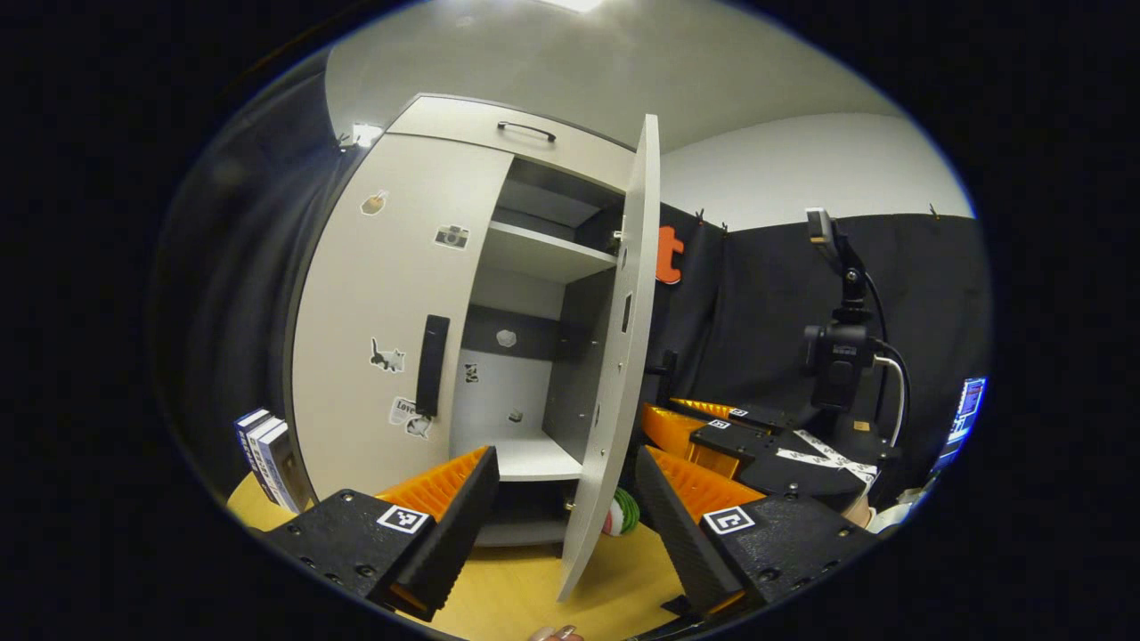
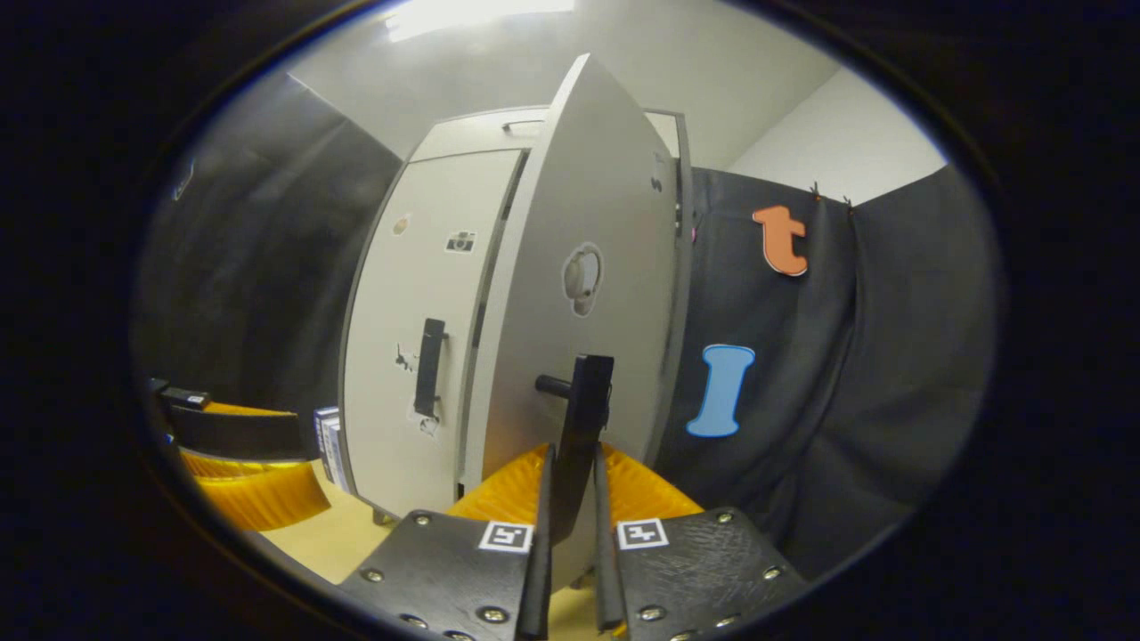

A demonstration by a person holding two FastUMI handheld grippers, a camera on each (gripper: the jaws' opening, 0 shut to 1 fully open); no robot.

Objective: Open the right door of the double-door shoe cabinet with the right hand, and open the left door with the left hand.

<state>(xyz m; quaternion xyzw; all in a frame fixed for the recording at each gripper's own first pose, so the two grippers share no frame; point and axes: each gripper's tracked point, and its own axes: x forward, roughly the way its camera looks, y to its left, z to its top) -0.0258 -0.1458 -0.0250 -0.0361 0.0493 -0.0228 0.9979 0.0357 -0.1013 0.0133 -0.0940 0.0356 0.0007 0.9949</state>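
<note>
A dark-curtained booth is seen behind a wooden desk in the left gripper view. The cabinet stands at 11 o'clock; its right door is swung out edge-on, its left door shut, handle untouched. The left tongs gape, empty.

In the right gripper view, the right tongs are clamped on the right door's handle at 6 o'clock. The pull is best kept along the hinge arc, grip square, before the left handle is approached.

Green-and-white object ahead of the left gripper hiding behind the open right door, stickers blurring beyond reading
</note>
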